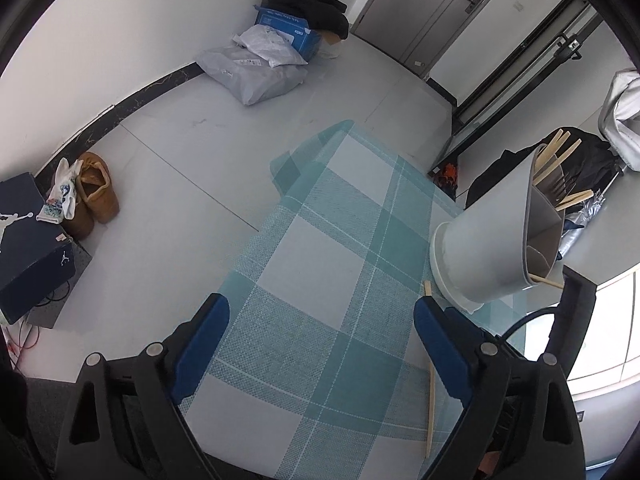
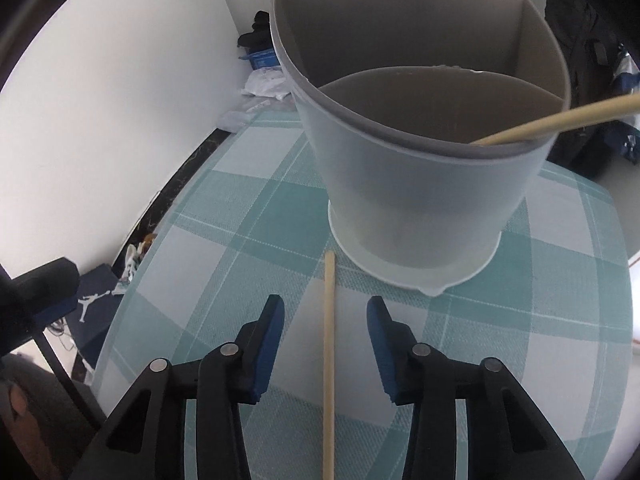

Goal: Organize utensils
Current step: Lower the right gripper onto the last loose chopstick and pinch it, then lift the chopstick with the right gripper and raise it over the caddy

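Chopstick (image 2: 329, 360) lies loose on the plaid-covered desk (image 2: 240, 240), running from the lower centre of the right wrist view up toward the base of the utensil holder (image 2: 420, 200), its far end just short of the white foot of the holder, near it but apart. Holder stands upright in the upper centre of that view, split by grey dividers into compartments; another chopstick (image 2: 560, 124) leans out over the rim at right, and more sticks plus what look like fork tines poke up from the rear compartments at the top edge, though that part is cropped and hard to read. Placement makes sense: sorted pieces are already binned, the one on the desk is the leftover, lying lengthwise so it can be pinched from the sides. Right tool (image 2: 326, 312) is spread wide, blue pads either side of the stick, gripping nothing, no contact visible; whether it is down at stick level I can't say. Left tool (image 1: 320, 312) is also released and wide, holding nothing, hovering over bare cloth at lower centre; the same stick (image 1: 430, 368) shows beside its right finger, holder (image 1: 492, 240) at right.
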